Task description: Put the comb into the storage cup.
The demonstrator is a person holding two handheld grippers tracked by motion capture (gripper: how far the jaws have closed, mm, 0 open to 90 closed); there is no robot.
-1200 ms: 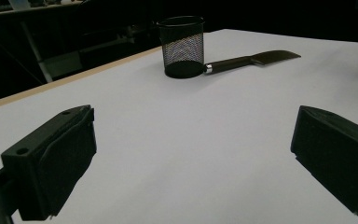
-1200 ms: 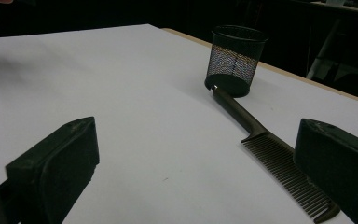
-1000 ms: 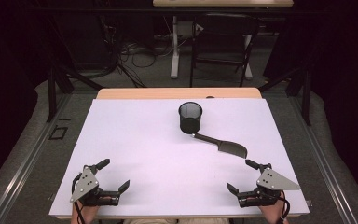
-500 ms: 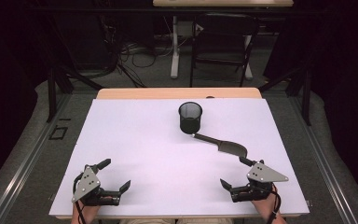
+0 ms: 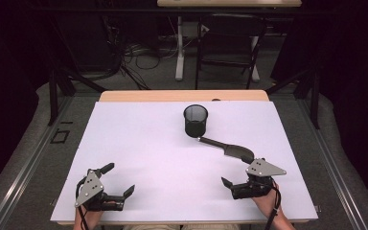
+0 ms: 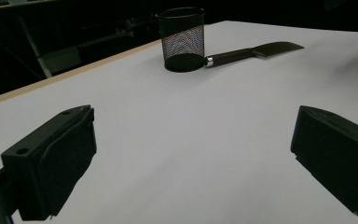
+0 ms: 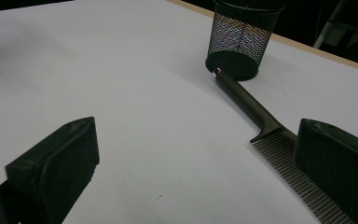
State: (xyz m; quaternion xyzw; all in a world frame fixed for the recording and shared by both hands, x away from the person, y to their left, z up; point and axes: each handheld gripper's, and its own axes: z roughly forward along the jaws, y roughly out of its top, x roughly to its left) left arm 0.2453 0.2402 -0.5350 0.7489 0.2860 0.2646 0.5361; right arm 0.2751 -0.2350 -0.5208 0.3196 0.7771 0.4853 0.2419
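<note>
The right claw (image 5: 242, 184) sits low over the near right part of the white worktop (image 5: 143, 143), its jaws spread wide and gripping nothing; in the high view the comb (image 5: 227, 148) lies just beyond it, toward about 11 o'clock from the claw, with the toothed end nearest; in the right gripper view the comb's teeth (image 7: 298, 179) run in under the right-hand jaw, so that jaw hangs over or just beside the toothed end, and I cannot tell if it touches. The comb's long axis runs from about 4 o'clock at the teeth to about 10 o'clock at the handle tip, and that tip rests against, or just beside, the foot of the black mesh cup (image 5: 195, 120), which stands upright near the middle far part of the worktop. The right hand is plainly the nearer of the two; its forearm comes in from the near edge at about 6 o'clock, the grey plate on top tilted, the jaws pointing left toward about 9 o'clock, so, as I judge it, the claw needs turning toward the comb to straddle it across its width. The left claw (image 5: 120, 184) rests well apart at the near left, jaws likewise released and empty, pointing toward about 2 o'clock; from it the cup (image 6: 182, 38) and comb (image 6: 254, 52) lie far off.
</note>
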